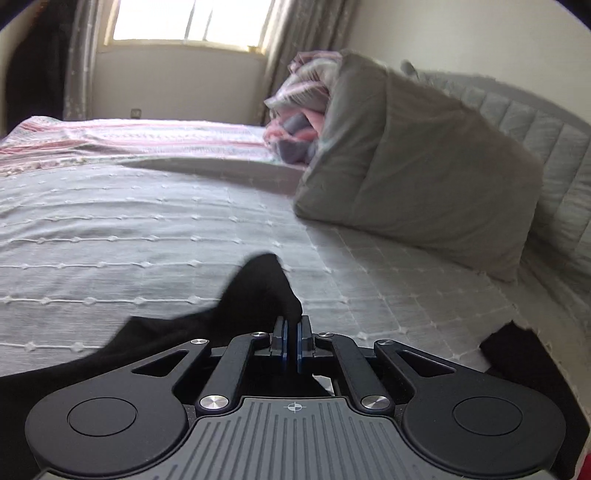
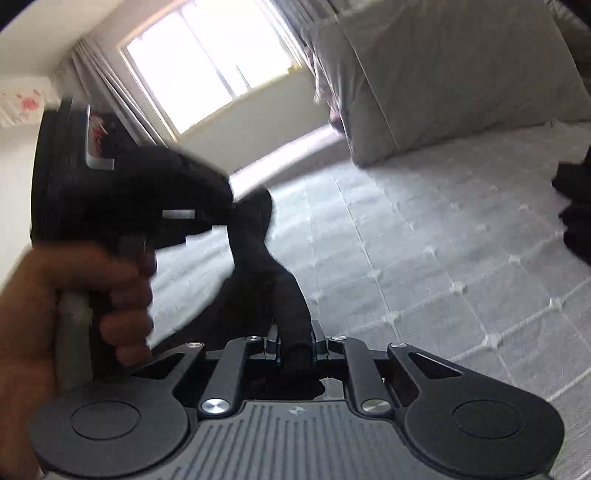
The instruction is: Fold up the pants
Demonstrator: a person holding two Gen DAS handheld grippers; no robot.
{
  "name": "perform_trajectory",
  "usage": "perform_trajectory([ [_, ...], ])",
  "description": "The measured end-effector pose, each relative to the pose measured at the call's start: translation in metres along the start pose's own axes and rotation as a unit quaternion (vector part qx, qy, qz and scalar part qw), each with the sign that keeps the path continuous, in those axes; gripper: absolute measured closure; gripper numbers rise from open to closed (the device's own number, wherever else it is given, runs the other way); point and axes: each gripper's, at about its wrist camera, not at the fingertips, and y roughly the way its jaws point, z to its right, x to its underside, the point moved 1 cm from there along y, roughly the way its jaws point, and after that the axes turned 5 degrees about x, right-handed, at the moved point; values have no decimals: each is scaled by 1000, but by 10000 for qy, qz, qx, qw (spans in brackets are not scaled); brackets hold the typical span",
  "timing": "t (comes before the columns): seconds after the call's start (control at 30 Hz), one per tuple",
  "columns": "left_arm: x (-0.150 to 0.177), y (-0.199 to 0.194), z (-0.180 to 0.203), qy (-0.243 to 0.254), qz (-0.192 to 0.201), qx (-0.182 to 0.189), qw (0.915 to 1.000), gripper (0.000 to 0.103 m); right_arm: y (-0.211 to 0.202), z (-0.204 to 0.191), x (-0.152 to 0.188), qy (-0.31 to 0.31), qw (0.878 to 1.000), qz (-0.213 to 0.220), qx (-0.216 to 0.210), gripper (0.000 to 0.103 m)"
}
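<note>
The black pants (image 1: pixel 258 291) are lifted above the grey bedspread (image 1: pixel 129 229). My left gripper (image 1: pixel 291 326) is shut on a fold of the black fabric, which bunches up in front of its fingertips and hangs down to the left. My right gripper (image 2: pixel 295 338) is shut on another part of the pants (image 2: pixel 266 273), a taut band of cloth rising from its jaws toward the left gripper. The left gripper also shows, blurred, in the right wrist view (image 2: pixel 229 206), held by a bare hand (image 2: pixel 74 295). More black cloth lies at the right (image 1: pixel 513 350).
A large grey pillow (image 1: pixel 417 166) leans against the padded headboard (image 1: pixel 546 133). Folded pink and purple blankets (image 1: pixel 299 110) sit behind it. A pink striped cover (image 1: pixel 129 136) lies on the far side. A window (image 1: pixel 192 20) and curtains are beyond the bed.
</note>
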Motion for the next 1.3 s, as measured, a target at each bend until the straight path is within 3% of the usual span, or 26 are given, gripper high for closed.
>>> perform_trajectory([
  [0.13,-10,-48,-63,-485,241,271,9982,101,-6,-46,4,-867,9946,411,-407,89],
  [0.33,2,-136,-152,-719,693,179,9948,101,-25,-154,49,-2457,9599,665,-1178,88],
  [0.47,31,-175,-214,-913,873,-24,9920,101,-18,-220,97,-3347,9286,357,-1561,88],
  [0.6,64,-187,-274,-1378,797,-88,9872,101,2,-262,136,-3738,9103,-122,-1775,88],
  [0.73,83,-193,-314,-1640,691,-225,9838,101,-2,-281,160,-3722,9062,-482,-1947,87],
  [0.83,85,-196,-324,-1555,674,-151,9854,101,6,-288,160,-3527,9116,-648,-2012,87],
  [1.03,98,-185,-342,-1431,383,-540,9875,101,-2,-304,164,-3236,9201,-774,-2065,82],
  [1.1,106,-180,-352,-1481,266,-594,9868,100,10,-302,174,-3222,9208,-909,-2001,77],
  [1.17,111,-180,-360,-1600,223,-556,9853,98,19,-299,181,-3148,9207,-1131,-2011,61],
  [1.3,112,-189,-361,-1642,350,-544,9843,94,15,-294,173,-3141,9095,-1402,-2332,42],
])
